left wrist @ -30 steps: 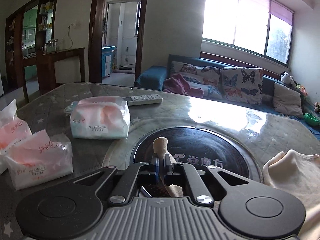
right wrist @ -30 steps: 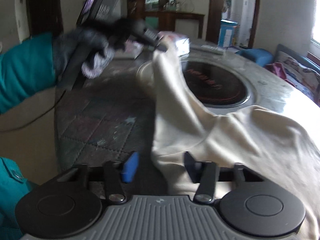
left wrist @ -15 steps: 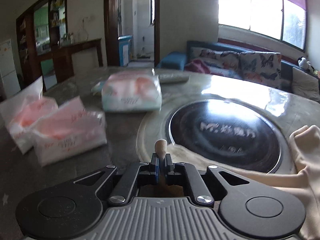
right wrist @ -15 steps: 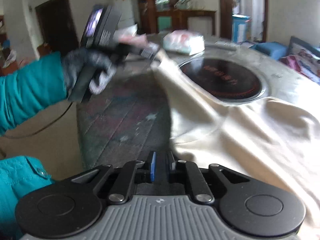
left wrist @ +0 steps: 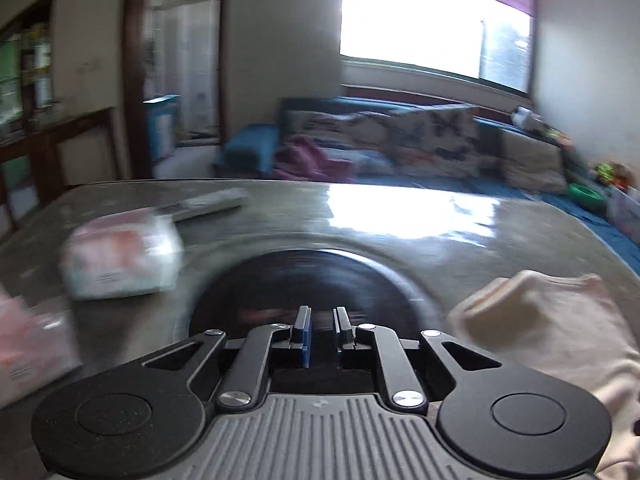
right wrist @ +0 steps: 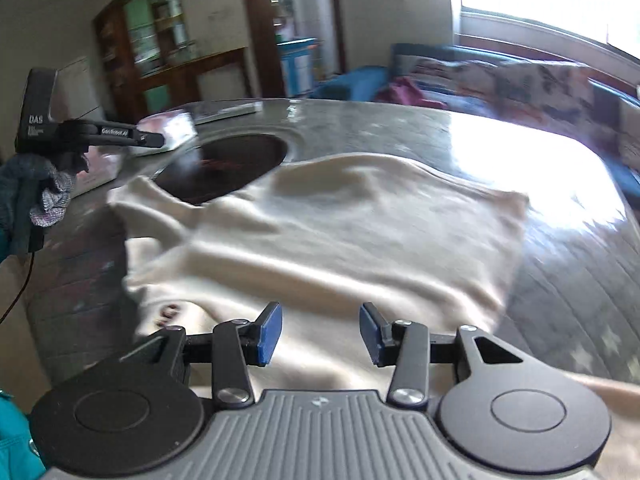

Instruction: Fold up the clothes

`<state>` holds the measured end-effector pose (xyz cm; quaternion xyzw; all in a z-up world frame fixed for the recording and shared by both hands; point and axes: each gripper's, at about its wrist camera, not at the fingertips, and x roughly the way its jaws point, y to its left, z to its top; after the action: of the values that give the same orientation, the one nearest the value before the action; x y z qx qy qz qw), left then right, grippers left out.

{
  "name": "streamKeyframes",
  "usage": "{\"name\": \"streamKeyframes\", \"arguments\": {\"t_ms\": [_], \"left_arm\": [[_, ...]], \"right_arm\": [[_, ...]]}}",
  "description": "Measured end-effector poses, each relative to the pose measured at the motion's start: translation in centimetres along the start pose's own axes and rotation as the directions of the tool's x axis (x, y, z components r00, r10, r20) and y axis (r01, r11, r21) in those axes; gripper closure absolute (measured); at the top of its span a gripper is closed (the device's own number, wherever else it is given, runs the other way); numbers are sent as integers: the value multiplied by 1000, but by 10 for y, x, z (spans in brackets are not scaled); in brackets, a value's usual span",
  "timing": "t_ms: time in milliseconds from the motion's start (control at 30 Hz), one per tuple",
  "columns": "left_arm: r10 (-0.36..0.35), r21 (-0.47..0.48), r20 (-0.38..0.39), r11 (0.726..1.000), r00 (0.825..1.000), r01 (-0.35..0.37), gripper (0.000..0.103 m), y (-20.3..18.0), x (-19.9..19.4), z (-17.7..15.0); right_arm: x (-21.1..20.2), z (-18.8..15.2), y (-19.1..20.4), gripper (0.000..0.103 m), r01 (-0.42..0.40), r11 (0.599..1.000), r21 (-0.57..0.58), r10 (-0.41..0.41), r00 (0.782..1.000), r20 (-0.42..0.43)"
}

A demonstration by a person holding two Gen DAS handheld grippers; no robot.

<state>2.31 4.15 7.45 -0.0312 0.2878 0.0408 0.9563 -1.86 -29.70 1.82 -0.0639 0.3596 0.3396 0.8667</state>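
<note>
A cream garment (right wrist: 340, 232) lies spread and rumpled on the table, one corner reaching toward the black round hob plate (right wrist: 224, 164). My right gripper (right wrist: 320, 332) hovers just over its near edge, jaws opening, nothing between the blue pads. In the right wrist view my left gripper (right wrist: 154, 141) is at the far left in a gloved hand (right wrist: 48, 196), clear of the cloth. In the left wrist view my left gripper (left wrist: 320, 330) has its jaws a narrow gap apart and empty, above the hob plate (left wrist: 304, 280). The garment (left wrist: 540, 320) bulges at the right.
Soft tissue packs (left wrist: 120, 256) and a remote (left wrist: 212, 204) lie on the grey table (left wrist: 400, 216) left of the hob. A teal sleeve (right wrist: 12, 440) shows at the lower left. Beyond the table stand a sofa (left wrist: 420, 148) with cushions and a bright window.
The left gripper let go of the garment corner it was holding and swung right. The cloth dropped flat. The right gripper closed, then reopened, and shifted right over the garment.
</note>
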Motion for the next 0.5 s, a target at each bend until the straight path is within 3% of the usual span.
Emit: {"name": "streamKeyframes", "arguments": {"t_ms": [167, 333, 500], "left_arm": [[-124, 112, -39, 985, 991, 128, 90, -61, 54, 27], [-180, 223, -89, 955, 980, 195, 90, -105, 99, 41], [-210, 275, -149, 930, 966, 245, 88, -118, 120, 32]], "right_arm": [[-1, -12, -12, 54, 7, 999, 37, -7, 1000, -11], [-2, -16, -17, 51, 1, 999, 45, -1, 1000, -6], [-2, -14, -19, 50, -15, 998, 54, 15, 1000, -6]]}}
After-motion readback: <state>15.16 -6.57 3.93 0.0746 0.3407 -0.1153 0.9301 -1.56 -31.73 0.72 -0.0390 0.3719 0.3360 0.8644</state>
